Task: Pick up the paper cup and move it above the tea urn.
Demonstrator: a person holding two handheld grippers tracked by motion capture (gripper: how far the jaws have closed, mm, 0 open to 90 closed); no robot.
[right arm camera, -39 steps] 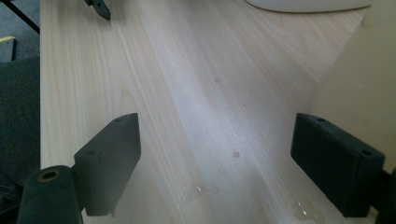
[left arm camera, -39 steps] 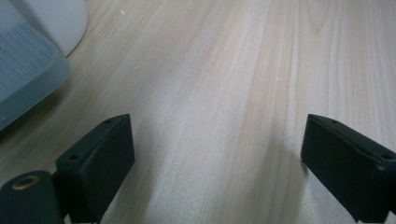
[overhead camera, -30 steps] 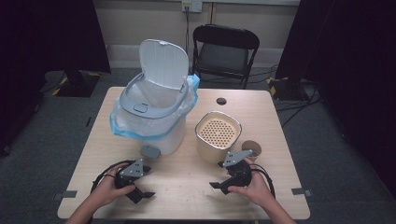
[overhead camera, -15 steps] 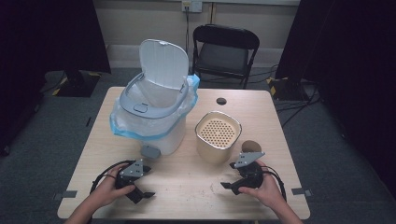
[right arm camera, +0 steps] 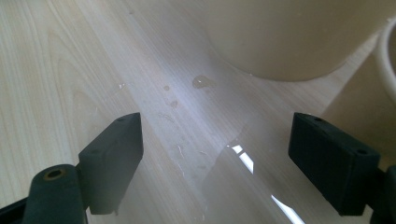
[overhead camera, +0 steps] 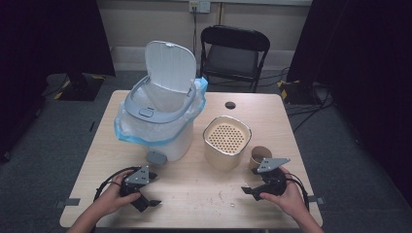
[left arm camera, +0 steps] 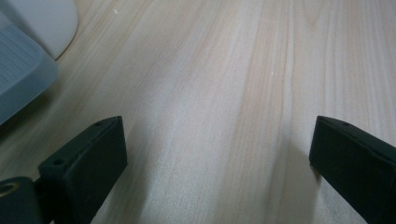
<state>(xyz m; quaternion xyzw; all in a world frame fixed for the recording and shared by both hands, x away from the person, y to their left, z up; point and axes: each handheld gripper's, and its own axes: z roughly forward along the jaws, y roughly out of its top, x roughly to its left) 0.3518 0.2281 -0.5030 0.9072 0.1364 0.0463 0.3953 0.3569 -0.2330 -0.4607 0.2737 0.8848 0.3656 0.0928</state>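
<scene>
Two grippers sat low near one tan canister [overhead camera: 226, 141]; left gripper [overhead camera: 144, 192] had jaws wide apart, holding nothing; right gripper [overhead camera: 251, 186], also apart and empty, was just beside one paper cup [overhead camera: 259, 156].

Left gripper [left arm camera: 219, 154]: two black jaws set wide apart, nothing between them. Pale wooden tabletop [left arm camera: 219, 70] beneath. Grey-blue pedal [left arm camera: 18, 74] and white bin base [left arm camera: 46, 21] at upper left.
</scene>
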